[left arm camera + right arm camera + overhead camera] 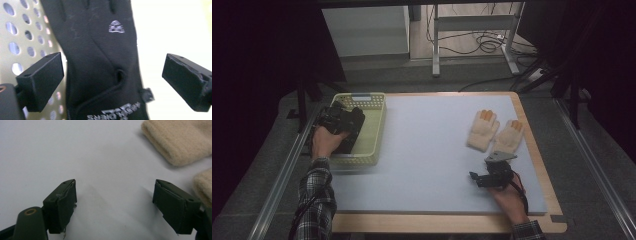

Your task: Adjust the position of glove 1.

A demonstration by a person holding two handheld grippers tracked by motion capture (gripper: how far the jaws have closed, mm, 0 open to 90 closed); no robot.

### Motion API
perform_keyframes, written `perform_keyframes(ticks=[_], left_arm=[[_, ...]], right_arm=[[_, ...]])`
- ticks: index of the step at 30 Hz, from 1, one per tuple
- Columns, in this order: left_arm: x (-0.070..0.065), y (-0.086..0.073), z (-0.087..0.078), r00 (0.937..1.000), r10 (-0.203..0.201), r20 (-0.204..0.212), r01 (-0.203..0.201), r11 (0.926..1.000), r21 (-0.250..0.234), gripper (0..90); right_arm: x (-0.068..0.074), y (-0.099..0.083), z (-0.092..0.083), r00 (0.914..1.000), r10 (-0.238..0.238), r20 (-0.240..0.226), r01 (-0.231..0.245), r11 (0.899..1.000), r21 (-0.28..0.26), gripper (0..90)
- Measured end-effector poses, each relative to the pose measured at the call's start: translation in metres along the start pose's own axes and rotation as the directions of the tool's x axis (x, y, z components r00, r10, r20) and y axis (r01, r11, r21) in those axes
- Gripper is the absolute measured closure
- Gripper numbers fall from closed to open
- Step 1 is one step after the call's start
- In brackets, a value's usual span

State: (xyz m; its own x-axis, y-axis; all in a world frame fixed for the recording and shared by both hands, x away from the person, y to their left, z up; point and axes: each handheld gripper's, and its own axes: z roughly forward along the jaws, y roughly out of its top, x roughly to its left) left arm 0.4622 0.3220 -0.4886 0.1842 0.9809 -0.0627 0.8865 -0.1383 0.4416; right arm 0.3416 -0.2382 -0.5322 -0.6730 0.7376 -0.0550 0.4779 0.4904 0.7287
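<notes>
A black glove (100,50) with a small silver logo lies in a pale yellow-green perforated basket (374,107) at the table's left. My left gripper (347,120) hangs over it in the basket. In the left gripper view its jaws stand wide apart on either side of the glove, so the left gripper (112,77) is open. Two cream knitted gloves with orange fingertips (482,130) (510,136) lie side by side at the right. My right gripper (484,176) sits just in front of them. It is open over the bare mat (115,202), with the cream cuffs (180,142) (203,185) ahead to its right.
A pale blue mat (432,150) covers a wooden tabletop (437,222). The basket wall (27,37) rises close beside the left jaw. Beyond the table stand a white cabinet (367,30), metal desk legs (435,45) and loose cables (487,42) on the floor.
</notes>
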Motion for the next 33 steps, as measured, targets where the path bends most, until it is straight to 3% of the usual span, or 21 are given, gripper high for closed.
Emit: perform_keyframes(ticks=[5,7,12,19,27,33], left_arm=[[0.001,-0.006,-0.011,0.9967,-0.004,0.081,0.011,0.9959,-0.090,4.7],[-0.001,-0.009,-0.015,0.9953,0.021,0.094,-0.009,0.9920,-0.126,4.6],[-0.011,-0.014,-0.029,0.9893,0.075,0.125,-0.046,0.9746,-0.219,3.5],[-0.032,-0.017,-0.043,0.9798,0.176,0.095,-0.145,0.9529,-0.266,2.0],[-0.050,-0.022,-0.051,0.9677,0.224,0.115,-0.180,0.9352,-0.305,2.0],[-0.068,-0.028,-0.058,0.9500,0.278,0.142,-0.217,0.9146,-0.341,2.0]], right_arm=[[0.000,0.000,0.000,1.0000,-0.001,0.002,0.001,1.000,0.000,19.0],[0.000,0.000,0.000,1.0000,0.000,0.003,0.000,1.000,0.000,18.9],[0.000,0.000,0.000,1.0000,-0.001,0.004,0.001,1.000,0.000,18.8],[0.000,0.000,0.000,1.0000,-0.001,0.005,0.001,1.000,0.000,18.7],[0.000,0.000,0.000,1.0000,-0.001,0.005,0.001,1.000,0.001,18.6],[0.000,0.000,0.000,1.0000,-0.001,0.005,0.001,1.000,0.003,18.6]])
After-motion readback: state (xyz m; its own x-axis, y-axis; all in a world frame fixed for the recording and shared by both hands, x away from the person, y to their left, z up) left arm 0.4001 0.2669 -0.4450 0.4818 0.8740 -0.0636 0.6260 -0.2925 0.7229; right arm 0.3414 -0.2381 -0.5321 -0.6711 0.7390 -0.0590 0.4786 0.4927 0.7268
